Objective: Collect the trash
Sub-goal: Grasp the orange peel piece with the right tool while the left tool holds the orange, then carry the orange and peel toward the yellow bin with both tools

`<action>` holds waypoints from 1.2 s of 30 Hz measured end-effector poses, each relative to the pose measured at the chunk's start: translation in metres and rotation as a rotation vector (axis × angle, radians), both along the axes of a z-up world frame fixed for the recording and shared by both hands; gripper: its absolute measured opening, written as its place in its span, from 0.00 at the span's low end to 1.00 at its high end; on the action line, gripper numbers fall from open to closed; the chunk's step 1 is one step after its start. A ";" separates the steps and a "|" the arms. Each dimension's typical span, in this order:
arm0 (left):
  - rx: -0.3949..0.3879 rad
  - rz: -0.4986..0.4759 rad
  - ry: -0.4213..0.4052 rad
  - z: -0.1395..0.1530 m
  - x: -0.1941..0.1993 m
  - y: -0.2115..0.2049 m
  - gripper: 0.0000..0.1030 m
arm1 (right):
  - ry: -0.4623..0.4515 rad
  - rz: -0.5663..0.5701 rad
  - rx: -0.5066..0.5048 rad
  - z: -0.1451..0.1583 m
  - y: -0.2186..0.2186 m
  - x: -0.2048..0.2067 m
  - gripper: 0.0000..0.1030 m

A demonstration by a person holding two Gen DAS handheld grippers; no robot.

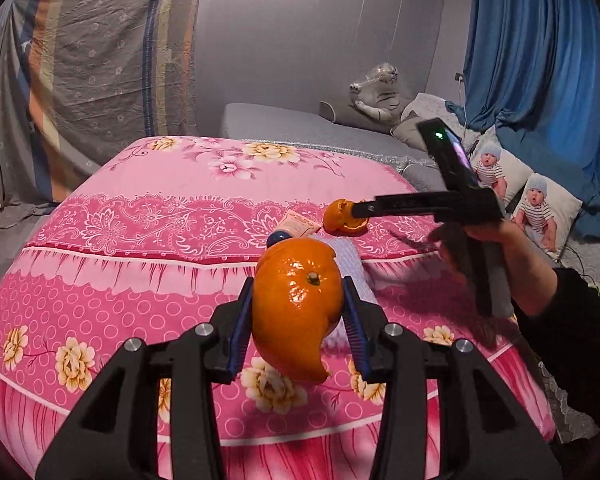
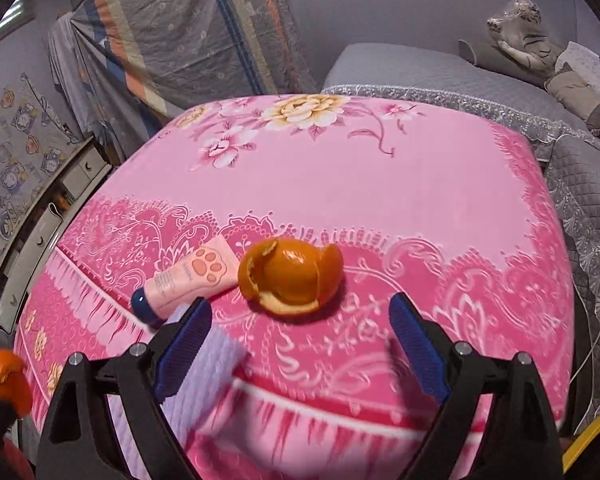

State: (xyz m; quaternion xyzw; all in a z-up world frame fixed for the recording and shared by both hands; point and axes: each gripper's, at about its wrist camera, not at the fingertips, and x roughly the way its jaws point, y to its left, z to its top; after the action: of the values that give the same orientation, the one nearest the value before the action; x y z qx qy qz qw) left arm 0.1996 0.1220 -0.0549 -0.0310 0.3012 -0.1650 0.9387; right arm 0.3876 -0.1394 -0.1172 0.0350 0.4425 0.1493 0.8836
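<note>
In the left wrist view my left gripper [image 1: 298,304] is shut on a large piece of orange peel [image 1: 296,312], held up above the pink flowered cover [image 1: 172,240]. A second orange peel [image 2: 290,276] lies on the cover, curled open like a cup. My right gripper [image 2: 300,320] hovers just in front of it, open, with nothing between its blue pads. The left wrist view also has that second orange peel [image 1: 342,218], with the right gripper's fingers [image 1: 364,208] reaching it from the right. The held peel [image 2: 2,376] appears at the right wrist view's lower left edge.
A pink tube with a paw print and dark blue cap [image 2: 188,280] lies left of the peel. A lilac cloth [image 2: 208,364] sits by the front edge. A grey bed [image 1: 300,128], a plush tiger [image 1: 380,92] and baby-print pillows [image 1: 540,200] are behind.
</note>
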 end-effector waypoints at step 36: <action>0.006 0.088 -0.076 0.048 -0.044 -0.049 0.39 | 0.088 0.017 0.275 0.047 -0.077 -0.102 0.48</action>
State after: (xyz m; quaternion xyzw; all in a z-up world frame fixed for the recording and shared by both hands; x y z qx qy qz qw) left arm 0.1551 0.0729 -0.0072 -0.0353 0.2643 -0.1238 0.9558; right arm 0.2852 -0.2164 -0.0705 0.1585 0.4563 0.2145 0.8489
